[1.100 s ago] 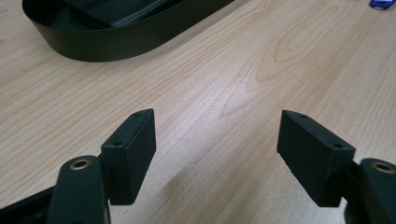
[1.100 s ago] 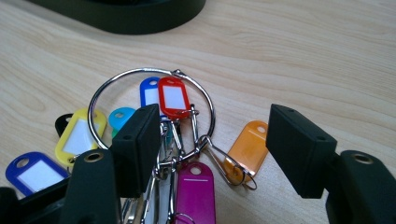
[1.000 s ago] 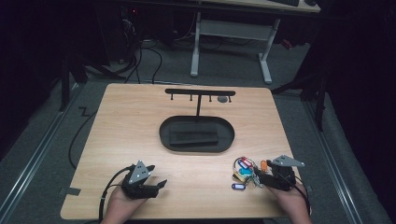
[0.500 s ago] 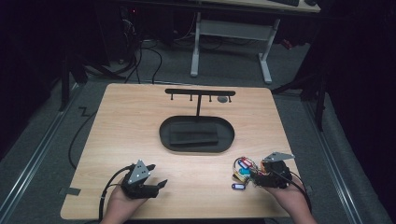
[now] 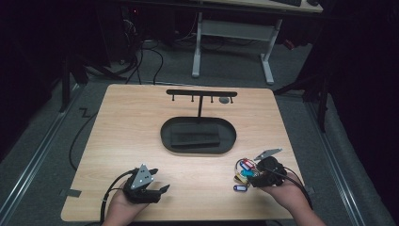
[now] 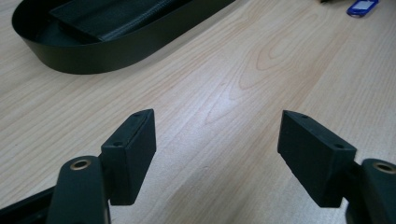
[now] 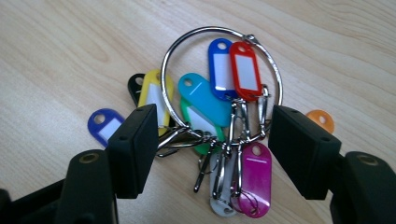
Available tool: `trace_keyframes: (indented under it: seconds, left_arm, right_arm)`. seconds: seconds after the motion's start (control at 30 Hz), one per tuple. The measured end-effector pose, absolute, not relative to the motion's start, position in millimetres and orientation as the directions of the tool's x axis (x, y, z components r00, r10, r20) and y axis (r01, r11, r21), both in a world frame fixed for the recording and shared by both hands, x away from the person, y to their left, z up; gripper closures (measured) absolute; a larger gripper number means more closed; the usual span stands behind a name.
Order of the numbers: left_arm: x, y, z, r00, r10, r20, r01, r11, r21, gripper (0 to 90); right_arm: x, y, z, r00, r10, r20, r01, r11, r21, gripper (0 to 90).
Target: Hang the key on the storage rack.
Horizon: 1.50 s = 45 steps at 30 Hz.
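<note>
My right tongs [image 7: 212, 140] stand wide apart, one jaw on each side of the key ring [image 7: 219, 81] with its coloured tags, gripping nothing; the bunch lies on the counter [image 5: 141, 136] near its front right edge; my left tongs [image 6: 217, 154] gape open over bare wood at the front left; the black oval tray [image 5: 197, 146] sits mid-counter, below the hook rack [image 5: 201, 93].

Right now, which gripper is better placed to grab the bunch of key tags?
The right gripper. Its open fingers already straddle the key tag bunch on its ring. The left gripper sits open over bare table, well away from it.
</note>
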State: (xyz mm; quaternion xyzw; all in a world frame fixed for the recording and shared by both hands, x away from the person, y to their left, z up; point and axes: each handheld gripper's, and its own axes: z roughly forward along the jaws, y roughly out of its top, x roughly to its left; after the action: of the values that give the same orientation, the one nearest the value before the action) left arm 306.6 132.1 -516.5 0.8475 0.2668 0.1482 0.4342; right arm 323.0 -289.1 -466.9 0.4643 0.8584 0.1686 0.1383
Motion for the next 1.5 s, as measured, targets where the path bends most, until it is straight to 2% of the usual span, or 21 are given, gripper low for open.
trace_keyframes:
  seconds: [0.43,0.67,0.8,0.97,1.03,1.07,1.13,1.37,1.5]
  left_arm:
    - [304.5,127.8,-518.6,0.83,0.556,0.043,0.303,-0.514,0.803,28.9]
    - [304.4,132.2,-519.9,0.827,0.56,0.046,0.308,-0.521,0.796,29.6]
    - [302.7,136.6,-519.6,0.823,0.566,0.043,0.313,-0.516,0.797,29.7]
    - [302.7,139.0,-521.1,0.825,0.564,0.045,0.318,-0.528,0.788,29.7]
    - [301.9,139.9,-521.4,0.824,0.564,0.048,0.317,-0.53,0.787,29.8]
    - [300.9,140.3,-521.1,0.823,0.565,0.054,0.312,-0.529,0.789,29.8]
    - [297.6,142.0,-519.4,0.829,0.557,0.059,0.295,-0.524,0.799,31.0]
    - [295.6,141.0,-519.3,0.834,0.546,0.074,0.277,-0.532,0.8,31.5]
    - [293.1,135.8,-518.9,0.85,0.516,0.104,0.235,-0.549,0.802,32.4]
  right_arm:
    - [331.5,-268.9,-468.4,-0.63,0.772,-0.088,0.724,0.624,0.293,37.1]
    - [354.2,-247.9,-458.3,-0.655,0.754,-0.055,0.723,0.646,0.246,42.8]
    - [365.1,-237.0,-465.7,-0.664,0.746,-0.051,0.724,0.658,0.208,42.0]
    - [371.6,-231.6,-471.8,-0.65,0.759,-0.039,0.743,0.646,0.178,44.8]
    - [377.1,-230.0,-475.0,-0.632,0.774,-0.028,0.76,0.627,0.173,53.9]
    - [377.1,-230.0,-475.0,-0.632,0.774,-0.028,0.76,0.627,0.173,53.9]
    - [383.6,-230.6,-478.7,-0.597,0.802,0.01,0.794,0.589,0.148,60.2]
    - [393.7,-230.1,-481.8,-0.558,0.829,0.026,0.825,0.551,0.126,62.9]
    - [396.4,-228.2,-486.6,-0.555,0.832,0.018,0.829,0.551,0.09,66.5]
